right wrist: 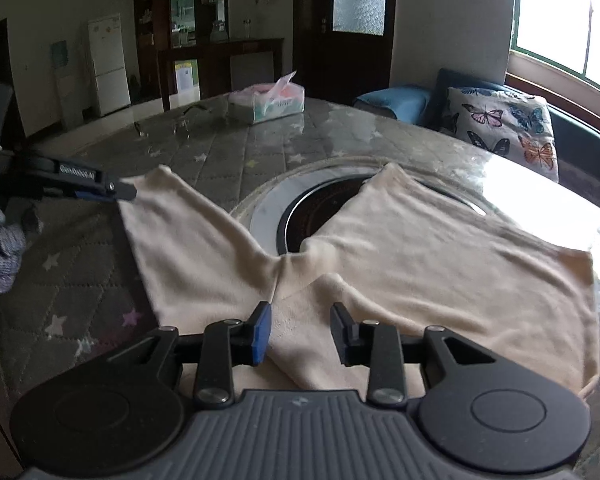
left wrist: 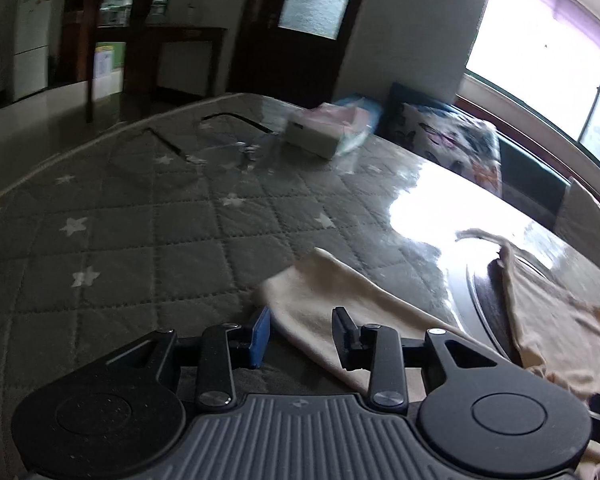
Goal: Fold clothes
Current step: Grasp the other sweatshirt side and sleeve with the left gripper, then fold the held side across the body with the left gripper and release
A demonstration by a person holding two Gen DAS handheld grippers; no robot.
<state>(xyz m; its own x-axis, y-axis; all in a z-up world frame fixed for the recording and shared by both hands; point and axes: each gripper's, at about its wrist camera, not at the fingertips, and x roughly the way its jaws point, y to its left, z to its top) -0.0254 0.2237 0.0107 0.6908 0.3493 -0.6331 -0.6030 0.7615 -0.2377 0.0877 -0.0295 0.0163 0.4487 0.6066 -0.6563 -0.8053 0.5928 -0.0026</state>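
Cream trousers [right wrist: 400, 248] lie spread, legs apart and unfolded, on the quilted table [right wrist: 228, 160], left gripper [left wrist: 300, 336] open over one leg end, right gripper [right wrist: 300, 334] open above the crotch; folding appears barely begun

The left gripper [left wrist: 300, 334], jaws apart, hovers over a cream garment [left wrist: 336, 300] on the quilted table [left wrist: 140, 240].

Left hand-held gripper [left wrist: 300, 334] held low near the worktop's left edge, jaws parted with a wide gap, gloved left hand [right wrist: 0, 248] behind it, right hand-held gripper [right wrist: 300, 334] level at the near edge, jaws likewise apart, gripping nothing.
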